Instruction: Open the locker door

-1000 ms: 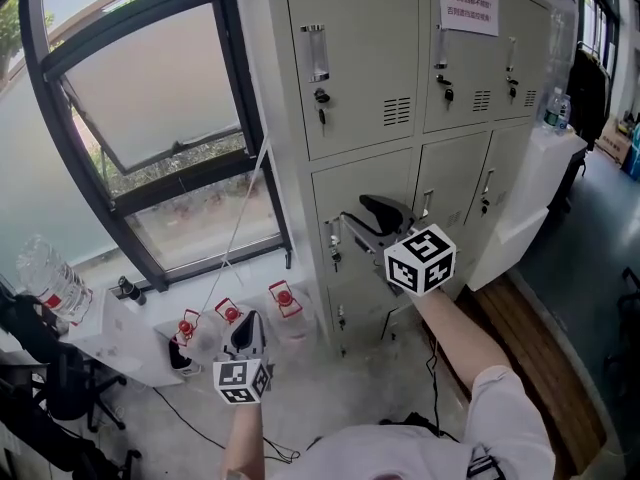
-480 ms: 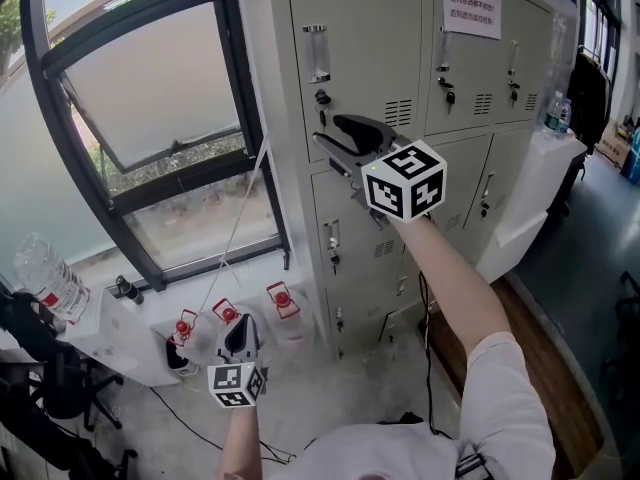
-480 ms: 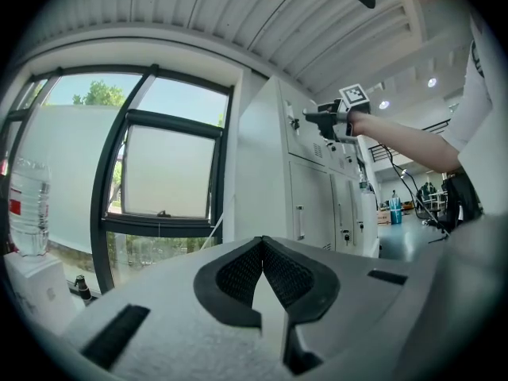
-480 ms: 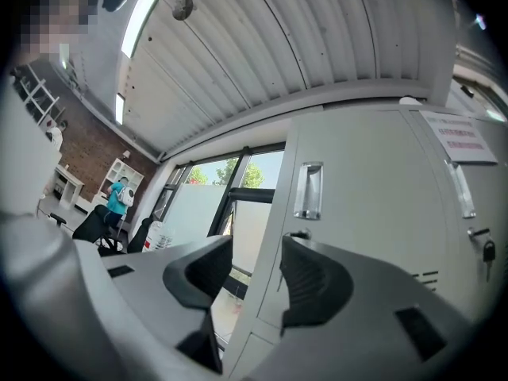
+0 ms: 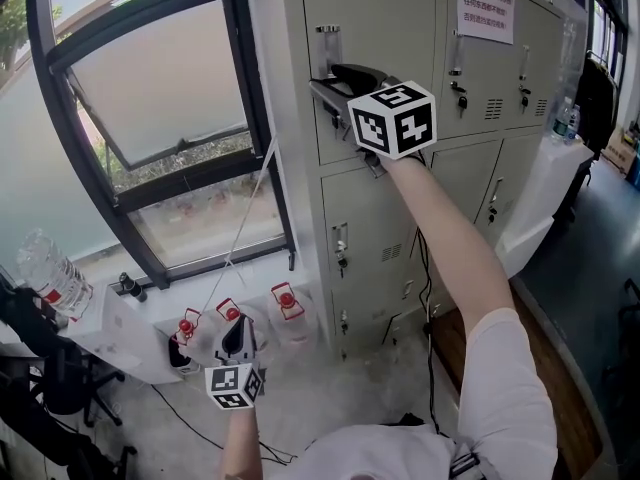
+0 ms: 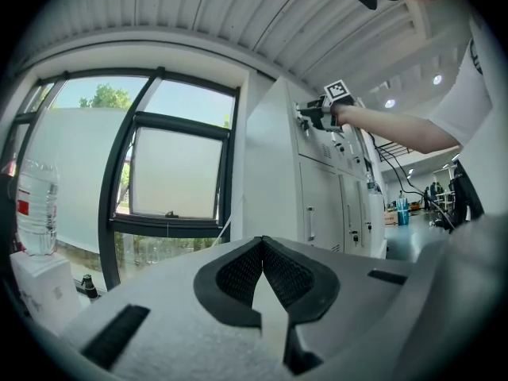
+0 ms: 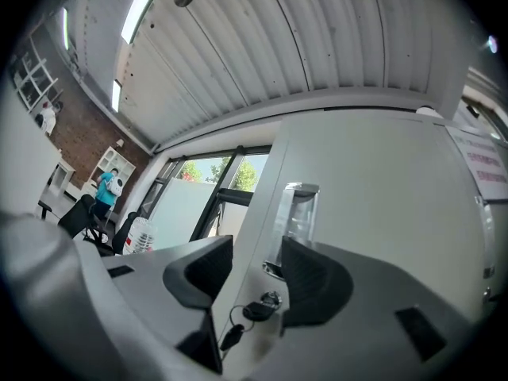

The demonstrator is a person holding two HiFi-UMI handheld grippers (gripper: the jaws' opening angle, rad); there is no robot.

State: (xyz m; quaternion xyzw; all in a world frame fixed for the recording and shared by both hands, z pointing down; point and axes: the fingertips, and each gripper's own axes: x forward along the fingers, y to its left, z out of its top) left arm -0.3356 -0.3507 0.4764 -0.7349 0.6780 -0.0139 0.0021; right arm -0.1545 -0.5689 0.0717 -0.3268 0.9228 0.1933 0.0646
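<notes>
Right gripper [image 5: 330, 80] at the upper locker door [image 5: 385, 18] — jaws spread, one handle [image 7: 298, 213] and one keyed lock [image 7: 260, 308] between them. Left gripper [image 5: 238, 333] hangs low, jaws pressed together, empty.

Right claw [image 5: 326, 81] at the beige metal upper locker door [image 5: 385, 13], jaws apart, gap between them clear. Clear upright handle [image 7: 298, 211] and dangling black key [image 7: 259, 309] sit in line with the gap. Black window frame [image 5: 256, 118] near on the left. Left claw [image 5: 238, 336], jaws together, low over grey floor [image 5: 320, 400]; red-capped bottles [image 5: 229, 314] just beyond.
</notes>
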